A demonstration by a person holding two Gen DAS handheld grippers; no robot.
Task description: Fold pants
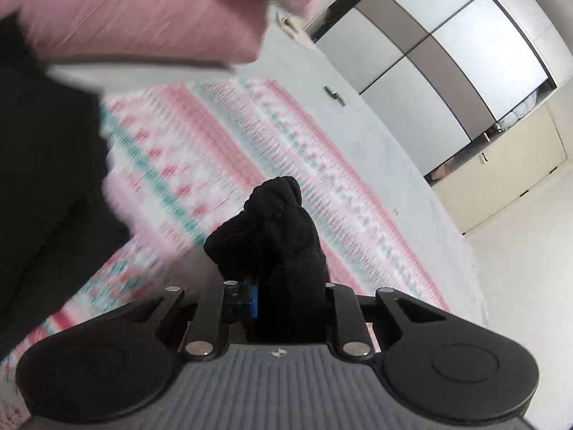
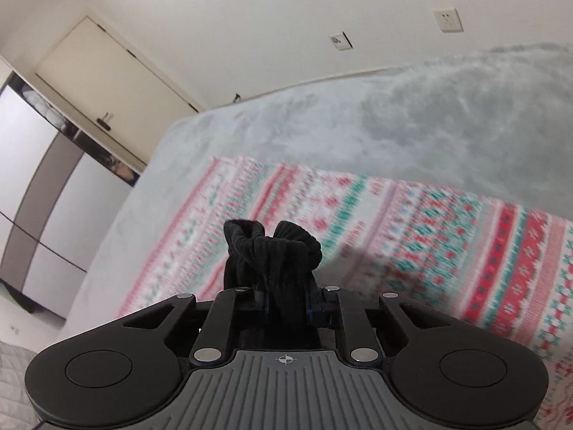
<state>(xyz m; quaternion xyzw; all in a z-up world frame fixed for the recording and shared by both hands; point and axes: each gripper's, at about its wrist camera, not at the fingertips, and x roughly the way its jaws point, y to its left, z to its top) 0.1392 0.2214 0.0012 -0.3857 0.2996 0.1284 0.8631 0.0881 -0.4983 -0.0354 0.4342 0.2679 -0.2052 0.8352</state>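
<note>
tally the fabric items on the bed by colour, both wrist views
Black: 1, the pants, bunched in the left tongs and the right tongs
Pink: 1, a plain pink cloth at the top of the left view
Red, green and white pattern: 1, the blanket
Pale grey: 1, the fuzzy bed cover
Total: 4

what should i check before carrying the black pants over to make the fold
1. Left claw shut on the pants: ok.
2. Right claw shut on the pants: ok, a ribbed edge bunches up between its fingers.
3. Patterned blanket flat where the fold lands: ok.
4. Both grips on matching corners: cannot tell.
5. Hanging fabric free of twists: cannot tell.
6. Pink sleeve out of the way: cannot tell.
</note>
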